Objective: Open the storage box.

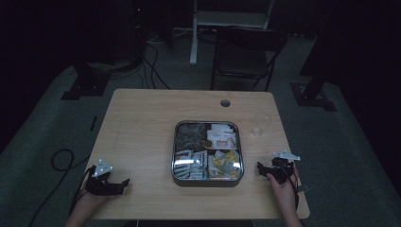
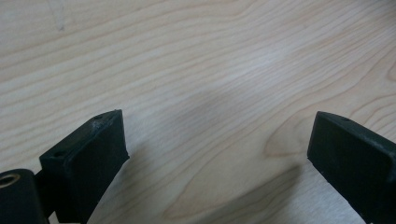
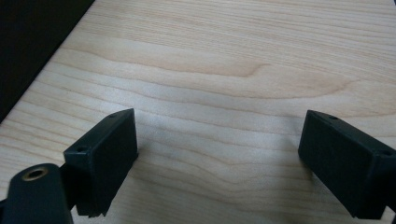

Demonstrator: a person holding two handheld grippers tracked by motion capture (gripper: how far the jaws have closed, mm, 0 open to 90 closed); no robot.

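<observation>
A square metal tray (image 1: 173, 151) sits in the middle of the light wooden table (image 1: 142, 127). Dividers split it into compartments that hold several small packets and sachets. My left gripper (image 1: 124, 182) rests near the table's front left corner, well left of the tray, held by a hand. Its jaws stand wide apart over bare wood in the left gripper view (image 2: 219, 121), with nothing between them. My right gripper (image 1: 260, 168) lies near the front right edge, just right of the tray. Its jaws (image 3: 219, 116) are likewise spread over bare wood and hold nothing.
A round cable hole (image 1: 225, 102) is in the table's far side. Behind the table stand a dark chair (image 1: 246, 52) and a white frame (image 1: 194, 33). A cable (image 1: 61, 158) loops on the floor at the left. The table edge (image 3: 51, 60) runs close to the right gripper.
</observation>
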